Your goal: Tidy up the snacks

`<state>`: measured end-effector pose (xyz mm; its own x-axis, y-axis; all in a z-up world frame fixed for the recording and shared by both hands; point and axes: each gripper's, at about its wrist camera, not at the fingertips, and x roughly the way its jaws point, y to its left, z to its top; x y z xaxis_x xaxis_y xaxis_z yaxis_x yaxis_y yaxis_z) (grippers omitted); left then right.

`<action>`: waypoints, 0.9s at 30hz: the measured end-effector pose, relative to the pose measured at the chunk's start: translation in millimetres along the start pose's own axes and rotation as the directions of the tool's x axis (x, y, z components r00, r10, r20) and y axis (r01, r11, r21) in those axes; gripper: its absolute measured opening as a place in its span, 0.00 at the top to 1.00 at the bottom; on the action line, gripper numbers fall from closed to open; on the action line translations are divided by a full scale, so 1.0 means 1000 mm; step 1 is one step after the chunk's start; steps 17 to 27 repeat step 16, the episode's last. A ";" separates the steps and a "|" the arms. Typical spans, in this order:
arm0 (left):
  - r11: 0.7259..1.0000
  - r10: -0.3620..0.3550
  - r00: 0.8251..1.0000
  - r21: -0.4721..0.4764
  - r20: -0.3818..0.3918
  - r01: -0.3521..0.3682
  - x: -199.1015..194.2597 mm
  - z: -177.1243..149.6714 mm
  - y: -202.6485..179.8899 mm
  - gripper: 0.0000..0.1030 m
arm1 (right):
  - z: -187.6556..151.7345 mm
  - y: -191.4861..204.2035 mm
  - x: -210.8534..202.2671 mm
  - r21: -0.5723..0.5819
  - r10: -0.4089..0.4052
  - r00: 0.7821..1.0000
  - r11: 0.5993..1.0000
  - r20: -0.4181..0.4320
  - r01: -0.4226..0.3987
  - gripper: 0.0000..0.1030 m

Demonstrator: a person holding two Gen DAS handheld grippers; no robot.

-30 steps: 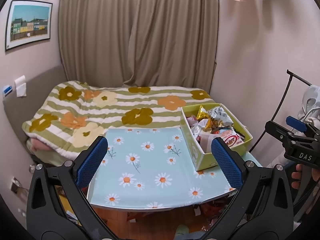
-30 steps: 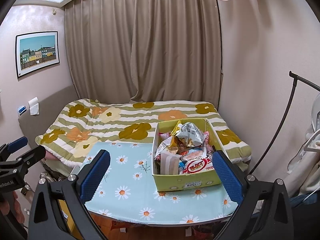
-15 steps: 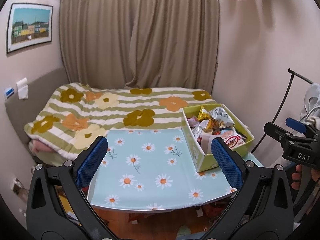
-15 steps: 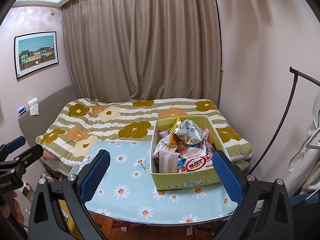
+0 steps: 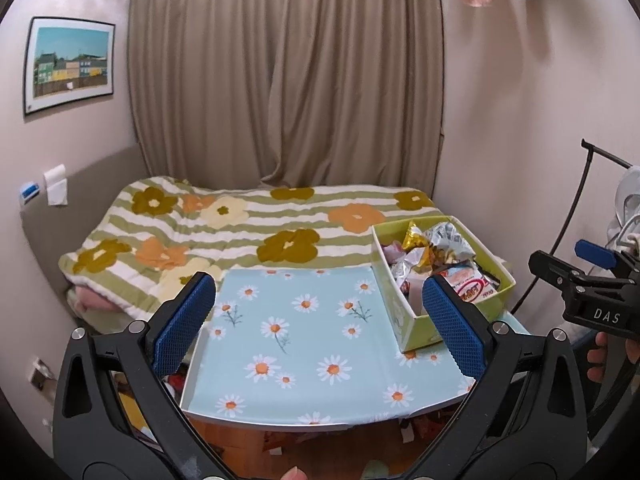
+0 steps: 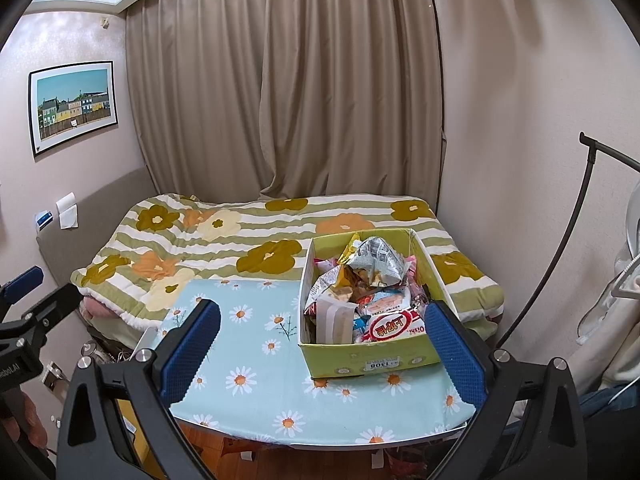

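Both tongs hang over the near edge of the surface (image 6: 256,364), jaws wide apart and gripping nothing: the left tongs (image 5: 316,332) face the bare daisy cloth, the right tongs (image 6: 320,344) face the box (image 6: 372,360). Over the last second both views have only drifted slightly; nothing on the surface has shifted. The snacks (image 6: 372,292) lie heaped in the box at the right side, which suits either a jumble awaiting sorting or a finished gathering.

Table cover (image 6: 256,364): pale blue, white daisy print. Box (image 6: 372,360): lime green. Quilt (image 6: 240,240): green-white stripes, ochre, orange, cream flowers. Curtain (image 6: 280,100): taupe.
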<state>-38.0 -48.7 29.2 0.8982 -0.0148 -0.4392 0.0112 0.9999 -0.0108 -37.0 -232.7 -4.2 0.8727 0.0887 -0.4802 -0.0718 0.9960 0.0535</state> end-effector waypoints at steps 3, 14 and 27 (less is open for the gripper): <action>1.000 0.007 1.000 -0.002 0.008 -0.007 -0.001 0.000 0.000 0.00 | -0.002 -0.001 -0.001 0.001 -0.002 1.000 1.000 0.001 0.002 0.01; 1.000 0.017 1.000 -0.009 0.005 -0.017 0.003 -0.007 0.001 0.00 | -0.004 0.001 -0.002 -0.006 -0.003 1.000 1.000 0.001 0.003 0.01; 1.000 0.003 1.000 -0.021 0.007 -0.003 0.004 -0.008 0.004 0.00 | -0.003 0.001 -0.001 -0.004 -0.004 1.000 1.000 -0.001 0.004 0.01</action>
